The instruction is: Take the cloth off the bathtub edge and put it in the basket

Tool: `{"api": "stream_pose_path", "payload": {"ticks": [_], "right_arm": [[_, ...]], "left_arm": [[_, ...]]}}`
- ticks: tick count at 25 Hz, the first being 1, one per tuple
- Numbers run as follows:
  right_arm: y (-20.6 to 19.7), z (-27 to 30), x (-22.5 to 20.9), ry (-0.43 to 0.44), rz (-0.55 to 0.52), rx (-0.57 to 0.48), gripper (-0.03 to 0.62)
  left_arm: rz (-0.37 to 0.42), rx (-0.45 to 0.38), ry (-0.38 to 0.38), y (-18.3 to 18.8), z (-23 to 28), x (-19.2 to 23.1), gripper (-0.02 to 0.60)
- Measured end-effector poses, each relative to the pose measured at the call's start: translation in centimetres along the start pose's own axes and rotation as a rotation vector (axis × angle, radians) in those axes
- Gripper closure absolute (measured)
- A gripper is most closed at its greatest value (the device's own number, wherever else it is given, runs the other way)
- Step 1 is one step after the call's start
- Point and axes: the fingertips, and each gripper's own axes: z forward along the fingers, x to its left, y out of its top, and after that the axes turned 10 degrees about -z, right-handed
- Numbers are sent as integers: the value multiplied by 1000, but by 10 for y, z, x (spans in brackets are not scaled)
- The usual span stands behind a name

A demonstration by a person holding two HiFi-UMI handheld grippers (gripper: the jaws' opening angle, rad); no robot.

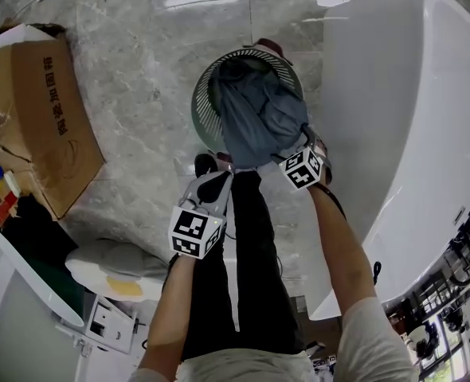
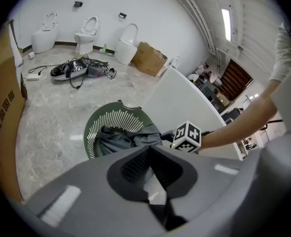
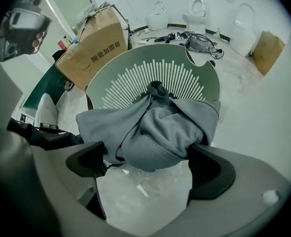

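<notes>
The cloth point(image 3: 155, 127), judged soft, light and graspable at any bunched fold, is being draped into the basket point(image 3: 135, 68) between the wide jaws of the right gripper point(image 3: 150, 157), the left gripper point(image 2: 149, 154) being held shut.

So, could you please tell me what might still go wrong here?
The cloth bulges over the near rim of the basket, so it may slip out. It also sits between the open jaws of the right gripper, so lifting away could snag it and drag it back out.
</notes>
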Motion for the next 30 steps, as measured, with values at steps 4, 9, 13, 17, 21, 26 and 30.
{"api": "stream_pose_path", "payload": {"ticks": [4, 9, 13, 17, 21, 26, 30], "right_arm": [[-3, -5, 8, 17, 82, 7, 176], [-7, -11, 27, -15, 201, -3, 368], [-6, -17, 32, -102, 248, 15, 474], [4, -32, 41, -149, 231, -16, 548], [41, -62, 36, -192, 243, -121, 553], [98, -103, 22, -252, 186, -271, 553], [150, -151, 4, -326, 169, -418, 553]], "left_arm": [[5, -18, -19, 1, -2, -5, 525], [31, -24, -31, -2, -13, -3, 523], [56, -21, -29, -4, -28, 9, 523], [88, -8, -28, -8, -48, 17, 524], [115, -16, -30, -2, -62, 24, 523], [130, -35, -43, 4, -70, 21, 525], [140, -39, -59, 4, -73, 18, 525]]}}
